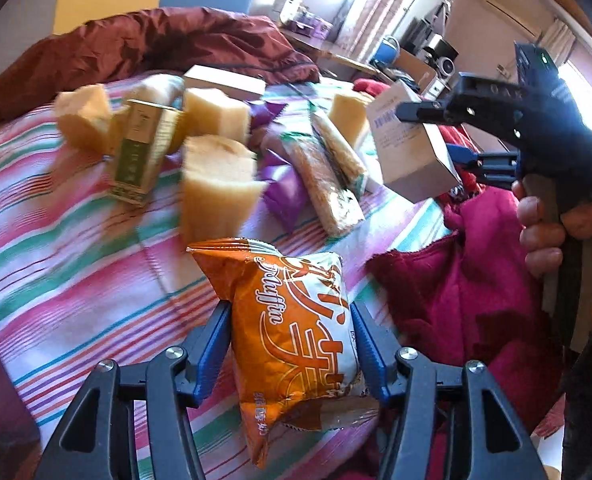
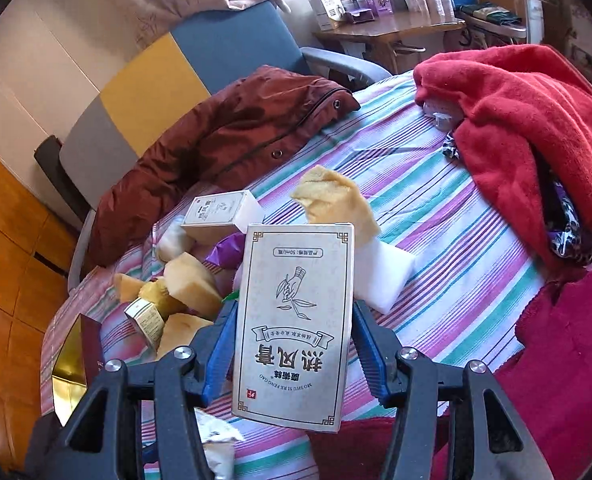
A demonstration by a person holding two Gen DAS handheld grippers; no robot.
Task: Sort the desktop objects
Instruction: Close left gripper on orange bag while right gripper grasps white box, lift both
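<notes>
An orange muffin packet [image 1: 292, 344] is gripped between the blue pads of the left gripper [image 1: 292, 344] and is held above the striped bedsheet [image 1: 76, 264]; the pads are pressed against both of its sides, and the wrapper is dented where they meet it. A grey-white carton printed with a hand-and-leaf drawing [image 2: 296, 324] is clamped by the right gripper [image 2: 292, 340], its printed face turned toward the camera and its lettering seen upside down. In the left wrist view the same carton [image 1: 411, 148] is seen at the right, held off the bed by the right gripper [image 1: 435, 136], whose handle is grasped by a hand [image 1: 543, 232].

The remaining objects are heaped on the sheet beyond the packet. A green and gold box [image 1: 142, 152] is stood tilted among several pale yellow sponge blocks [image 1: 220, 196]. Just beside them, purple wrappers [image 1: 284, 188] and two clear-wrapped biscuit packs [image 1: 323, 172] are laid overlapping. A second small carton [image 2: 224, 214] is rested at the far edge of the heap, near a brown quilted jacket [image 2: 224, 140] that is spread across the head of the bed.

A white foam block [image 2: 383, 276] is seen directly behind the held carton, with a crumpled yellow cloth [image 2: 335, 200] touching its upper edge. Red fleece clothing [image 2: 527, 128] is piled at the right side of the bed, well apart from the heap. A wooden desk [image 2: 391, 26] carrying small boxes is seen behind.
</notes>
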